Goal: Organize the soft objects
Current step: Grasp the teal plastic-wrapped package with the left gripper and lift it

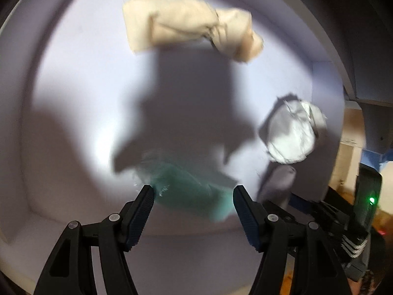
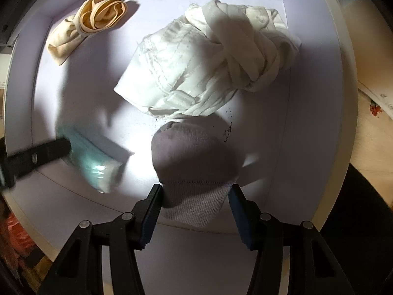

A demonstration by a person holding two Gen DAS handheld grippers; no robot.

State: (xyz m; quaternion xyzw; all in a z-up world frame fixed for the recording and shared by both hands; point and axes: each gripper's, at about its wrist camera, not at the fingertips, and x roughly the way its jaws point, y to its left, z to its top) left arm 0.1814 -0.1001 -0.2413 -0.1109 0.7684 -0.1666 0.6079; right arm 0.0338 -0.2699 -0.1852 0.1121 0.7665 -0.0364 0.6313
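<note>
Everything sits inside a white tray [image 2: 316, 127] with low walls, and places here are given from the gray sock [image 2: 194, 157].

The gray sock lies near the tray's front wall, its white ribbed cuff between the fingers of the right gripper [image 2: 195, 201]. Both pads press against the cuff, so the jaws are clamped on the sock.

Just beyond the sock, nearly touching its toe, lies a crumpled white cloth [image 2: 196, 68] with its straps knotted at the far right. A few dark specks dot the tray floor between them.

To the left of the sock, a little apart from it, is a teal packet [image 2: 98, 162], blurred in both views. The left gripper [image 1: 194, 196] hovers over it with its jaws standing apart; the packet shows between the fingers, but the pads do not press on it.

Well beyond the sock, in the far left corner, rests a cream cloth [image 2: 86, 27] with a coiled strap on top.
</note>
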